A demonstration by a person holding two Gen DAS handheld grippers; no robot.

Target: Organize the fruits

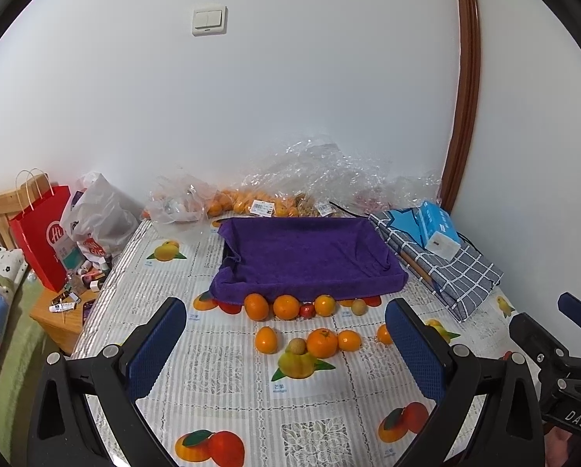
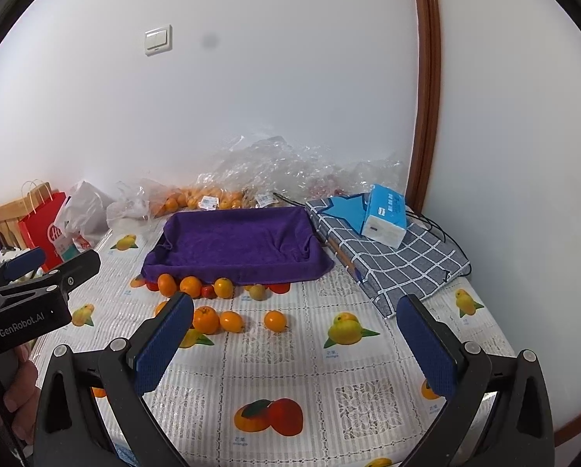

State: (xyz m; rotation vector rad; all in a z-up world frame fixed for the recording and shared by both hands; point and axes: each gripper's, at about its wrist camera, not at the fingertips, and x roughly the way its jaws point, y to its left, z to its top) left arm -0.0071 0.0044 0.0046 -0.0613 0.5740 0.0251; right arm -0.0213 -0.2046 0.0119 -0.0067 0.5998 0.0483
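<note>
Both grippers hung above the worktop (image 1: pixel 228 381), which wore a lace-patterned cloth printed with fruit pictures. The left gripper (image 1: pixel 286 334) had its blue-padded fingers (image 1: pixel 156 346) spread wide with nothing between them, filling the lower part of the left wrist view. The right gripper (image 2: pixel 294 334) was likewise spread wide and held nothing; its body also showed at the lower right edge of the left wrist view, while the left gripper's body sat at the left edge of the right wrist view.

At the middle of both frames stood a shallow tray draped in a purple towel (image 1: pixel 306 257), with no fruit visible on it. Just below its near edge lay a row of fruit touching or nearly touching the towel: an orange (image 1: pixel 257 306), a second orange (image 1: pixel 286 306), a small red fruit (image 1: pixel 308 310), a smaller orange (image 1: pixel 325 305) and a greenish-brown fruit (image 1: pixel 359 306). Nearer the camera lay a second loose group: an oval orange (image 1: pixel 266 339), a pale brown fruit (image 1: pixel 297 346), a large stemmed orange (image 1: pixel 322 343), a small orange (image 1: pixel 349 340), and one more orange (image 2: pixel 275 320) apart to the right.

Right of the tray a tissue pack (image 2: pixel 383 220) rested on folded checked fabric (image 2: pixel 403 264). Behind the tray, against the wall, were crumpled clear plastic bags (image 1: pixel 321 171) with more oranges inside. A red paper bag (image 1: pixel 43 233) stood at the left of the frame.
</note>
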